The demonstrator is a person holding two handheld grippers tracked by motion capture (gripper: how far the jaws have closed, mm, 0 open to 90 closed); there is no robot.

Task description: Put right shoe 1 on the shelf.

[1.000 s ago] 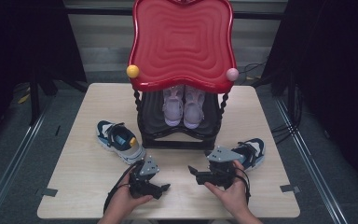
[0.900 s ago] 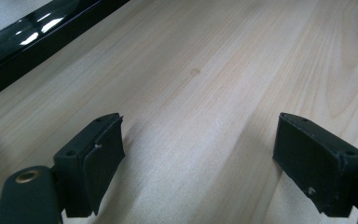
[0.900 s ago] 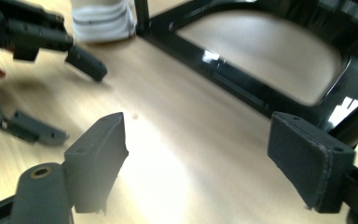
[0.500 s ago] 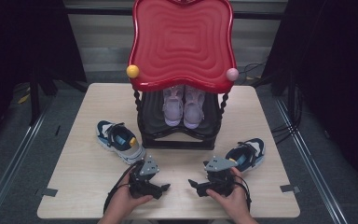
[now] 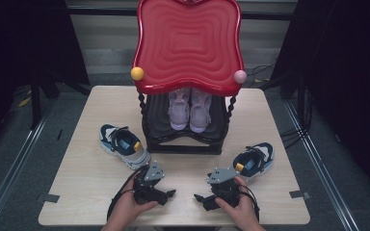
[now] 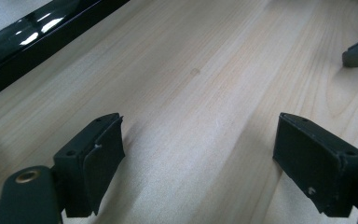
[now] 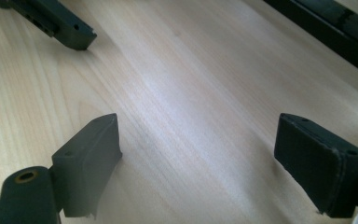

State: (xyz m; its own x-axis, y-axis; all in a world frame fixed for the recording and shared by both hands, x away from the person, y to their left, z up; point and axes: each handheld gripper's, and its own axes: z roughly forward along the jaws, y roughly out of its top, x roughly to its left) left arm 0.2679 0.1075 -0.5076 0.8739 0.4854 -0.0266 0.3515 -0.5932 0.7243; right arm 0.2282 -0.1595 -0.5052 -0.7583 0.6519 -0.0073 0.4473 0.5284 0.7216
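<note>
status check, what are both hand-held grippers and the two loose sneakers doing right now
Left hand-held gripper open, empty, low over table. Right hand-held gripper open, empty. Left sneaker and right sneaker lie untouched. Nothing in the way.

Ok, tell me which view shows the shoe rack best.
The high view: the shoe rack shows whole there, its red top over a pink pair on the shelf. The left gripper view and the right gripper view catch just a glossy black strip of its base at a top corner.
</note>
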